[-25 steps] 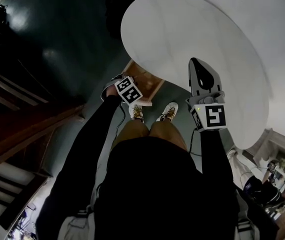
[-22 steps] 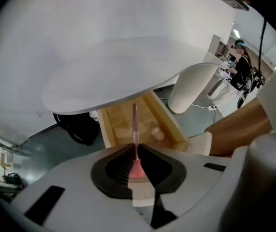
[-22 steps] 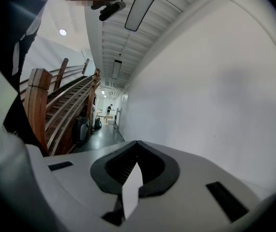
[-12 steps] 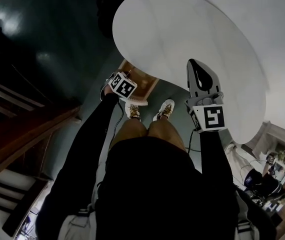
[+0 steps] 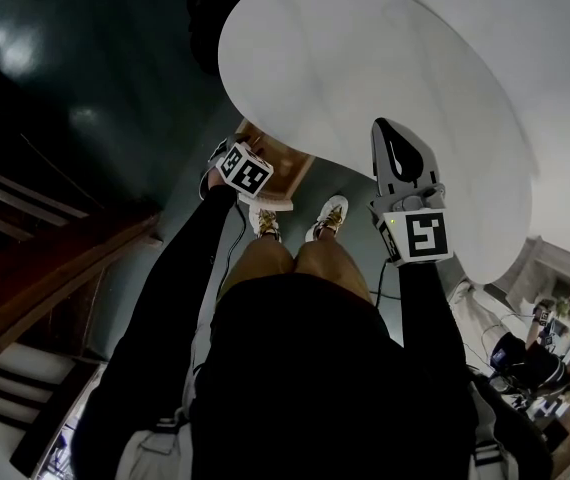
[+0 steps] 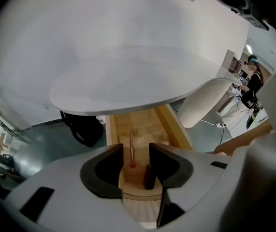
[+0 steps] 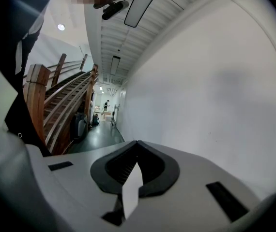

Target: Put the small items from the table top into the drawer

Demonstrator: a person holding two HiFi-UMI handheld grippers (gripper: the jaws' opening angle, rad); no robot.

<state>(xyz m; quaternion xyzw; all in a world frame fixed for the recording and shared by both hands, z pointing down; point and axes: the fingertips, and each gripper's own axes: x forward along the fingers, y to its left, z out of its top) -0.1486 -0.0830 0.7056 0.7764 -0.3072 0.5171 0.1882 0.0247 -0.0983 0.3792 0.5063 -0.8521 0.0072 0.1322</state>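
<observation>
Pale wood shows between the jaws of my left hand-held gripper [image 6: 136, 149]. It is the open drawer [image 6: 173, 124], pulled out from under the white round surface [image 5: 365, 58]. This gripper points steeply down over the drawer, and its jaws have just been opening; they now stand apart.

Two small items show in the gap. A thin red stick [image 6: 130, 151] lies lengthwise on the drawer's bottom, with a thicker red end on the side nearest me. A small dark oblong item [image 6: 147, 176] sits just beside the inner face of the right-hand pad. I cannot tell whether it touches that pad or rests on the wood, but the two pads do not press on it.

My right hand-held gripper [image 7: 137, 144] is closed, its black pads meeting at the tips, and I can make out nothing between them. In the head view it sits over the near edge of the surface, well apart from the left one, and I cannot tell whether it touches the top. It points nearly level along a white wall [image 7: 215, 81], with a wooden staircase [image 7: 70, 105] off to its left.

Looking down, my shoes [image 5: 330, 218] stand on the dark green floor [image 5: 115, 88], just beside the drawer.
</observation>
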